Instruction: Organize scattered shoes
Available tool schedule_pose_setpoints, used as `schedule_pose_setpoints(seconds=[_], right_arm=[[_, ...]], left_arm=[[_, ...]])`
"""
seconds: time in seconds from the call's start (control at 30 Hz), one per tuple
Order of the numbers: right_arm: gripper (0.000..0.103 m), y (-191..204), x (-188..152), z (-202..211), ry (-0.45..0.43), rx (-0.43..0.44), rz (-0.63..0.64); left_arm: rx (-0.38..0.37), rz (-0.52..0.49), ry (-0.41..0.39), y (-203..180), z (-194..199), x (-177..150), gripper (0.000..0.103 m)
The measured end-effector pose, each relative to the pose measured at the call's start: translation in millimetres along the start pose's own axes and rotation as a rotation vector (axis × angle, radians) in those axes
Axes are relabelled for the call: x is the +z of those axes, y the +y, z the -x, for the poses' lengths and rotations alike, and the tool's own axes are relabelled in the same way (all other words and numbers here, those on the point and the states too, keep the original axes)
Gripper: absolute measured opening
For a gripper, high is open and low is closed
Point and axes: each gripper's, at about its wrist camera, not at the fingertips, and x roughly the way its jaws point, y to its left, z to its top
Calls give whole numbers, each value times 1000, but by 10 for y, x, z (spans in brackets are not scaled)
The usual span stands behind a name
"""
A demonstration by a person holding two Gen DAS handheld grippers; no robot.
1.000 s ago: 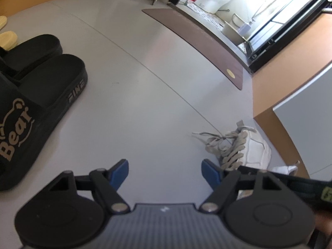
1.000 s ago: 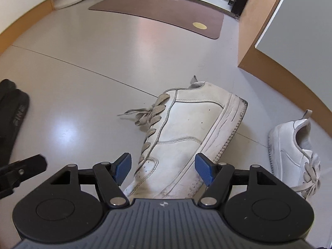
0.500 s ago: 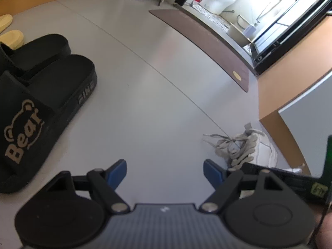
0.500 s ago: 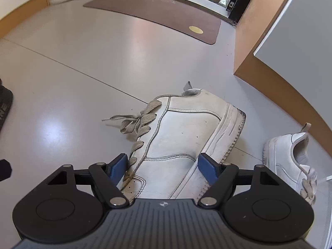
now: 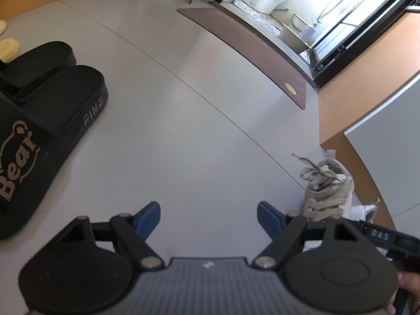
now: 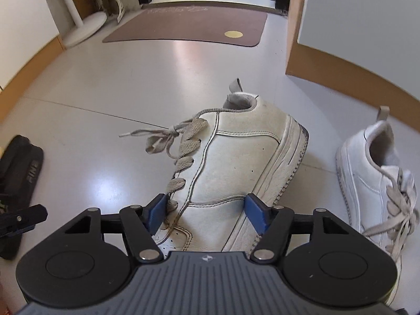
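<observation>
Right gripper [image 6: 206, 214] closing around a tipped white sneaker [image 6: 236, 162]

The sneaker lay on its side at centre frame, forefoot between the blue pads [image 6: 256, 216], which looked just short of pressing; its mate [image 6: 378, 178] stood at right. The left gripper [image 5: 208, 216] hung released over bare floor [image 5: 183, 144], black slides [image 5: 50, 120] at left of its frame

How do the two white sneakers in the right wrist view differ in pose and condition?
The nearer sneaker lies tipped on its side, its sole edge facing right; the far sneaker stands upright on its sole. The nearer sneaker looks dingy and scuffed, the far sneaker cleaner and whiter. The right gripper is closing around the nearer sneaker's toe end; the far sneaker is untouched. Both are laced low-tops with heels pointing away.
</observation>
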Motion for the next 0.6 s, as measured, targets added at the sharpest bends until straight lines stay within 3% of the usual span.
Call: schedule_pose_setpoints(seconds=[0.3, 0.43, 0.53, 0.6], right_arm=[[56, -344, 39, 44, -3, -15, -39], [48, -532, 70, -2, 4, -71, -41], [48, -658, 28, -58, 33, -113, -25], [59, -741, -9, -60, 37, -110, -51]], left_arm=[[-4, -1, 9, -19, -30, -19, 83], [-11, -8, 21, -46, -56, -42, 83], [-13, -14, 23, -55, -59, -46, 83], [-9, -10, 20, -43, -59, -40, 83]])
